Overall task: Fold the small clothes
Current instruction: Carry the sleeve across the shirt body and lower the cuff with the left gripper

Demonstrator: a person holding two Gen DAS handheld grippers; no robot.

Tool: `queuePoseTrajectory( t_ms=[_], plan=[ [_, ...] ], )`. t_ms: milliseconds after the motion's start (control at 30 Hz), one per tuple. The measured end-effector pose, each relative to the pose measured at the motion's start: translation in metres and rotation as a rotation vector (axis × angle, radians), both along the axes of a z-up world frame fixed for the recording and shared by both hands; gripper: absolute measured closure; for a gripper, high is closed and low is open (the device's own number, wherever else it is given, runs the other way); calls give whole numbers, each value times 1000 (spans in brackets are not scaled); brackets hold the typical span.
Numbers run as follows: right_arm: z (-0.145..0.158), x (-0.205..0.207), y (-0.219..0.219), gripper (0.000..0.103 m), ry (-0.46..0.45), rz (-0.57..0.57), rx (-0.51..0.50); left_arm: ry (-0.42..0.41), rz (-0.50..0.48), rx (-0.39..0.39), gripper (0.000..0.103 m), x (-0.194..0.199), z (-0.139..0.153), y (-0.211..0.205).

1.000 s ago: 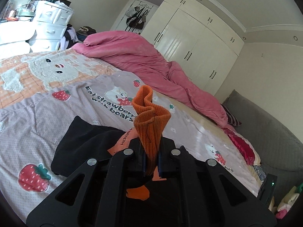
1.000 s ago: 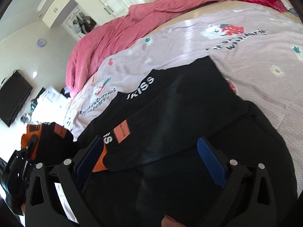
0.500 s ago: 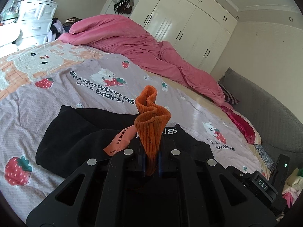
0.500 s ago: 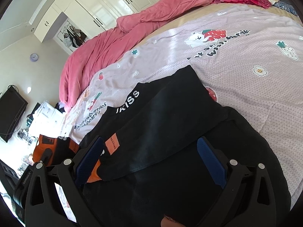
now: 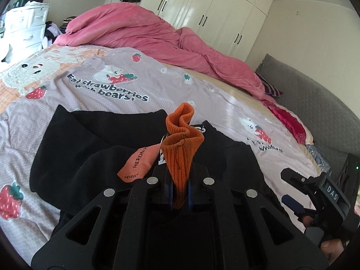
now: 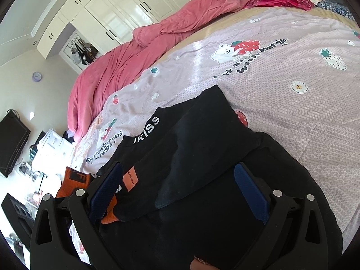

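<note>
Two grippers are in play over the bed point(image 5: 74, 121). Your left gripper point(image 5: 180, 191) is pinched tight on an orange ribbed cuff point(image 5: 182, 148), which stands up out of the jaws and curls over at its top. Just at 9 o'clock of that cuff, in the left wrist view, an orange label point(image 5: 137, 164) reading HERON hangs against the dark cloth.

Your right gripper point(image 6: 180, 193) is spread wide, its blue pads point(image 6: 250, 193) well apart and nothing between them; it hovers over the black garment point(image 6: 202, 148). You can see that gripper again at 4 o'clock in the left wrist view point(image 5: 315, 200), with a fingertip of your hand below it.

That black garment lies spread on the lilac bedsheet point(image 6: 292, 72) printed with strawberries and bears, with one folded panel lying over the rest. White letters reading KISS point(image 6: 147, 129) run along its far edge, toward 11 o'clock in the right wrist view. A second small orange tag point(image 6: 130, 178) sits at 9 o'clock, just beside the left blue pad.

At 12 o'clock beyond the garment a pink duvet point(image 5: 157, 38) is heaped along the bed, with white wardrobes point(image 5: 216, 15) behind it and a grey sofa point(image 5: 315, 103) at 3 o'clock.
</note>
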State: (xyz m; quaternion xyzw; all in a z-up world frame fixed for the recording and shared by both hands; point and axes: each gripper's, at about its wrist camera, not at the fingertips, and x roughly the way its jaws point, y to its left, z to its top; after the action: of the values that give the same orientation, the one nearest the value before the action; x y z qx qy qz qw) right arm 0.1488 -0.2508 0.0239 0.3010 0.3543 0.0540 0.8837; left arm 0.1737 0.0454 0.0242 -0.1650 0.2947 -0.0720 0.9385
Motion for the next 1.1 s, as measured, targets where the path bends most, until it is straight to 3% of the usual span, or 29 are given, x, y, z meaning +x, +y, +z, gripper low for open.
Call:
queuePoseTrajectory(
  t_ms=[600, 900, 1100],
  plan=[
    [1, -2, -3, 5, -5, -25, -10, 82, -100, 18, 97, 13, -19, -21],
    [4, -5, 0, 4, -15, -19, -18, 80, -127, 44, 94, 13, -18, -28],
    [6, -6, -3, 4, -24, -26, -20, 53, -158, 15, 75, 11, -14, -28]
  ],
)
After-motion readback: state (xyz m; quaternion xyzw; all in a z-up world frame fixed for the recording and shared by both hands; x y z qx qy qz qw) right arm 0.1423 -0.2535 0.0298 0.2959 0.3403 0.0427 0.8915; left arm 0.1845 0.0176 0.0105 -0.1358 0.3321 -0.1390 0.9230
